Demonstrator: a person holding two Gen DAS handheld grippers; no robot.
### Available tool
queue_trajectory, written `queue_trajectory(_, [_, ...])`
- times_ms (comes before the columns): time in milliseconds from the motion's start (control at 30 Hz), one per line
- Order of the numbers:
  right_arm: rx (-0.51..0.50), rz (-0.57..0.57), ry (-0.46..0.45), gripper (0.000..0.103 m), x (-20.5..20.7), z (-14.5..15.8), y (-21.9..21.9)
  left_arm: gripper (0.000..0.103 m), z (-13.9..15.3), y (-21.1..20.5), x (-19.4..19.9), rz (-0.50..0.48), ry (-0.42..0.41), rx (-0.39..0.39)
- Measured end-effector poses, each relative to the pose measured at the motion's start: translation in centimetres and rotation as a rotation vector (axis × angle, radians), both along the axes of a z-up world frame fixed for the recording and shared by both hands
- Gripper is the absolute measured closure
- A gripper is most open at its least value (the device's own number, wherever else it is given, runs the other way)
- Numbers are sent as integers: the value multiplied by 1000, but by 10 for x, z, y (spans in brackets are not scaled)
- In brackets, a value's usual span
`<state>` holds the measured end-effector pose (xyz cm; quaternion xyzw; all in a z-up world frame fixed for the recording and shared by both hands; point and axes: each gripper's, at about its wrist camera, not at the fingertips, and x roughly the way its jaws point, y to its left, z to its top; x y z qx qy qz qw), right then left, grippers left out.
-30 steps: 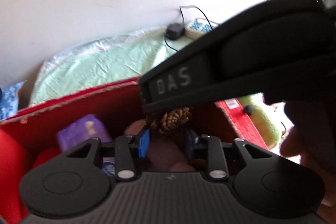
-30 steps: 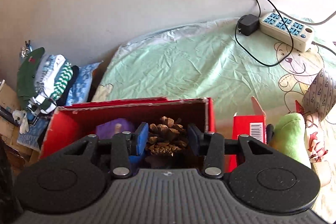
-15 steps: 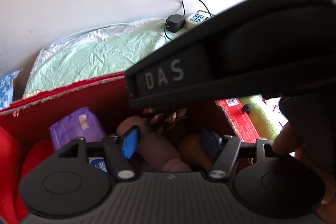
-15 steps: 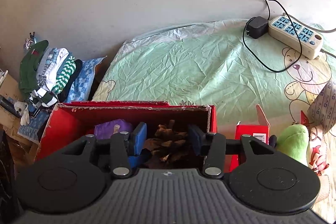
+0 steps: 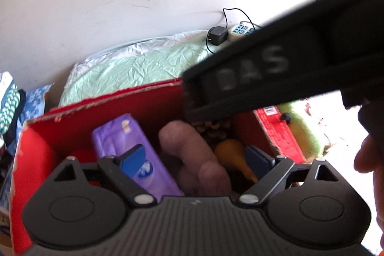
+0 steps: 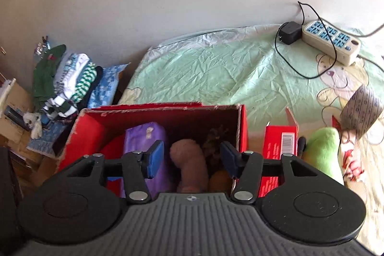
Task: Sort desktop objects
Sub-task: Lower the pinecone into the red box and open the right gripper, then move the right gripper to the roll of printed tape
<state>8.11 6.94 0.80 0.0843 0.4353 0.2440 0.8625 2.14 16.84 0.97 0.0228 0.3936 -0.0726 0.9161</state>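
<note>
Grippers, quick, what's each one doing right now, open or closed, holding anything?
Left gripper: open, holding nothing, above the red box.
Right gripper: open, holding nothing; the pine cone lies in the box.

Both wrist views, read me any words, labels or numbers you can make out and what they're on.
"DAS": raised letters on the black bar across the left wrist view, blurred but legible.
Barcode on the small red carton: digits too small to read.
Print on the tape roll: too small to read.
Logo on the purple pack: blurred, unreadable.
</note>
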Motion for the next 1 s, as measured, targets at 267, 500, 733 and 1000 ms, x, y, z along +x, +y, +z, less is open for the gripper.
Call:
queue_trajectory(267, [145, -79, -56, 46, -58, -2, -74, 12, 15, -43, -75, -151, -172, -69])
queue_trajectory(500, [56, -232, 0, 46, -50, -33, -166, 14, -4, -133, -68, -288, -96, -52])
queue_trajectory(733, [14, -266, 83, 52, -27, -68, -239, 46, -81, -186, -23, -265, 63, -29])
queue_trajectory(1000, [22, -178, 103, 52, 26, -72, -279, 46, -70, -231, 25, -124, -27, 67])
